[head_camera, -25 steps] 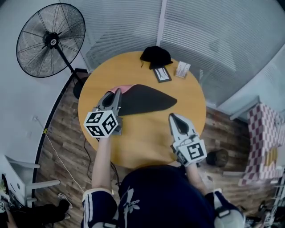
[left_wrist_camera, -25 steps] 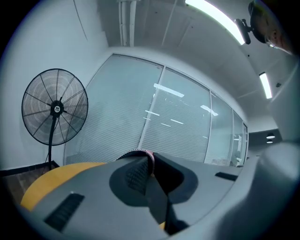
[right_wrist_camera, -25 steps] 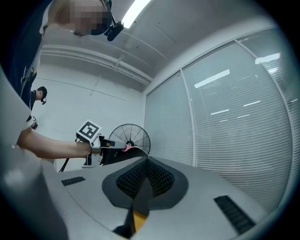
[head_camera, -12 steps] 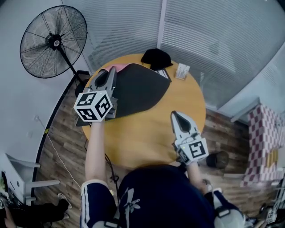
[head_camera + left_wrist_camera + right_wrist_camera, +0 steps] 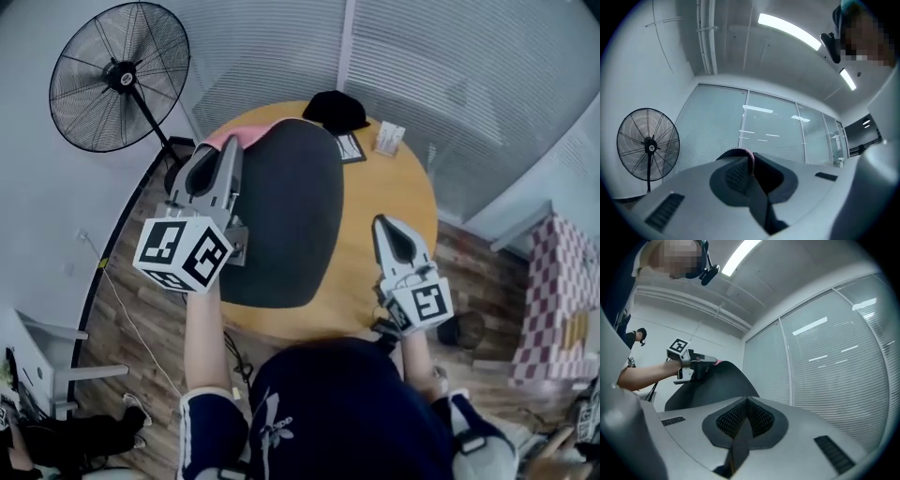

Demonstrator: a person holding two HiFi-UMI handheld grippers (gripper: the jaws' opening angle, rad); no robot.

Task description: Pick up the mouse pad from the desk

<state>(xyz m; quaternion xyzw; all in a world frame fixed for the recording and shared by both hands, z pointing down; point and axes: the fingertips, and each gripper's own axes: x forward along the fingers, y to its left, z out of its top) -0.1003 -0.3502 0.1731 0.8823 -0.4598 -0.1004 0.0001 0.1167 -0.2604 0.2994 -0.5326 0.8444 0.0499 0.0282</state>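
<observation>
Now our left gripper (image 5: 221, 150) clenched on mouse pad (image 5: 281, 220) edge, pad hanging above bench (image 5: 380, 192); our right gripper (image 5: 387, 225) closed, empty, over bench front edge.

black standing fan (image 5: 120, 77) by the blinds (image 5: 281, 47); black cap (image 5: 336, 111), flat card (image 5: 351, 147) and small white box (image 5: 388, 139) close together.

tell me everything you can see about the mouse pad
The mouse pad is a large, thin, flexible sheet, black on top with a pink underside showing at its far edge. The left gripper is shut on that edge and holds it up above the round wooden table, where it hangs curved. Whether its lower end touches the table cannot be told.
</observation>
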